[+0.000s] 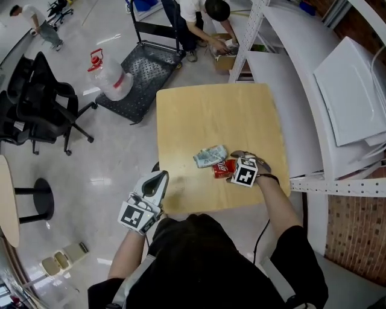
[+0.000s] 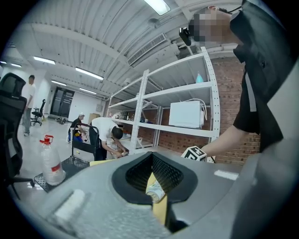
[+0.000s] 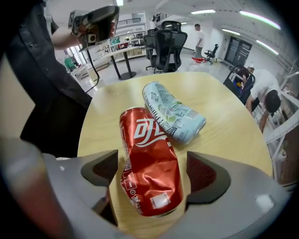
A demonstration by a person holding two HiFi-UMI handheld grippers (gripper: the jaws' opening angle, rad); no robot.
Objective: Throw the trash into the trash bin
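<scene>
A crushed red can [image 1: 224, 168] [image 3: 149, 163] lies near the front edge of the square wooden table [image 1: 181, 108]. A crushed pale blue-green can [image 1: 210, 156] [image 3: 173, 112] lies just beyond it, touching or nearly touching. My right gripper [image 1: 237, 168] [image 3: 152, 177] points steeply down over the red can. It is open, with one pad on each side of the can and a small gap at both. My left gripper [image 1: 159, 177] [image 2: 152, 156] hovers off the table's front left corner, shut and empty. No trash bin shows in any view.
White shelving [image 1: 283, 78] runs along the table's right side. On the floor to the left are a black office chair [image 1: 36, 108], a large water jug [image 1: 111, 78] and a black cart [image 1: 142, 66]. A person [image 1: 199, 18] crouches beyond the table.
</scene>
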